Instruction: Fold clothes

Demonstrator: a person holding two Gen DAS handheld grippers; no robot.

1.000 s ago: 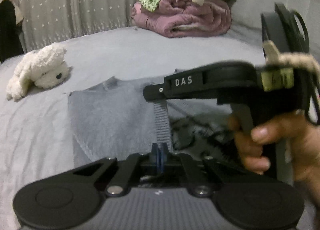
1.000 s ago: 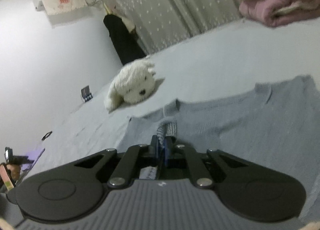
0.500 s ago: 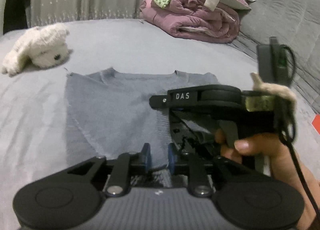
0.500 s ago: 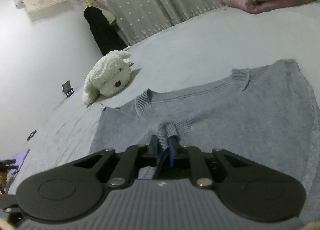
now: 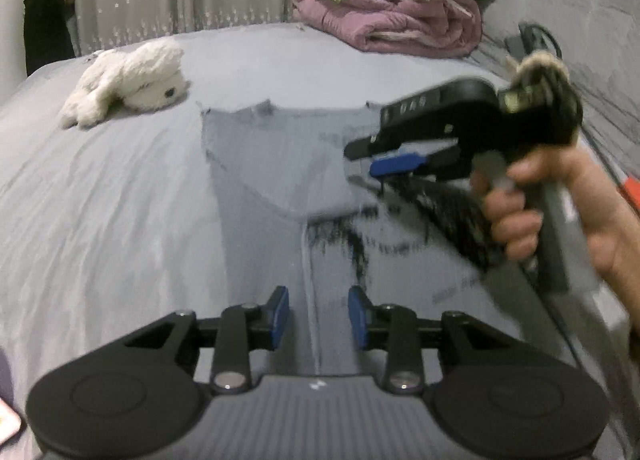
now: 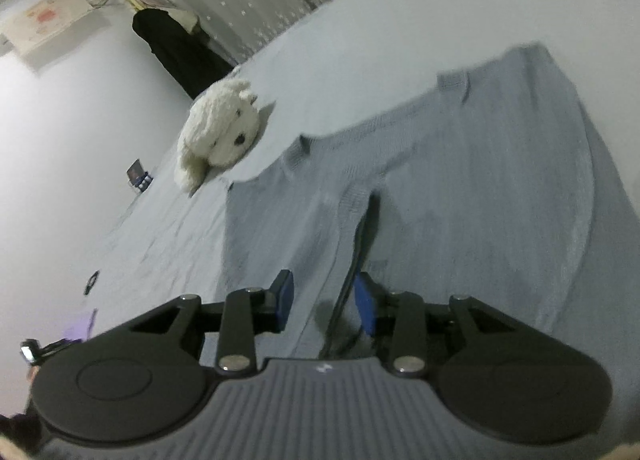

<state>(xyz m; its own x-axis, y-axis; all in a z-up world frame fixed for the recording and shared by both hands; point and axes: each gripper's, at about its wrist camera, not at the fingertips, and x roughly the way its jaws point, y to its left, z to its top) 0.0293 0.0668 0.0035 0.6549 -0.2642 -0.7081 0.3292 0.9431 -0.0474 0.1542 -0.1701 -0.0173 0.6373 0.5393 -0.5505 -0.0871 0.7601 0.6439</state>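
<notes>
Grey knitted sweater lies flat on the pale grey bedsheet, its long axis running from my tongs away to the ribbed collar at the far end. My left gripper hangs released just above its near part, blue pads apart with nothing between them. My right gripper is likewise spread over the cloth, empty; from the left camera it shows side-on, motion-blurred, held in my right hand. A dark printed patch on the sweater is smeared and hard to read, and the near hem is hidden under the gripper bodies. Beyond lie a white plush dog and a pile of pink folded blankets.
</notes>
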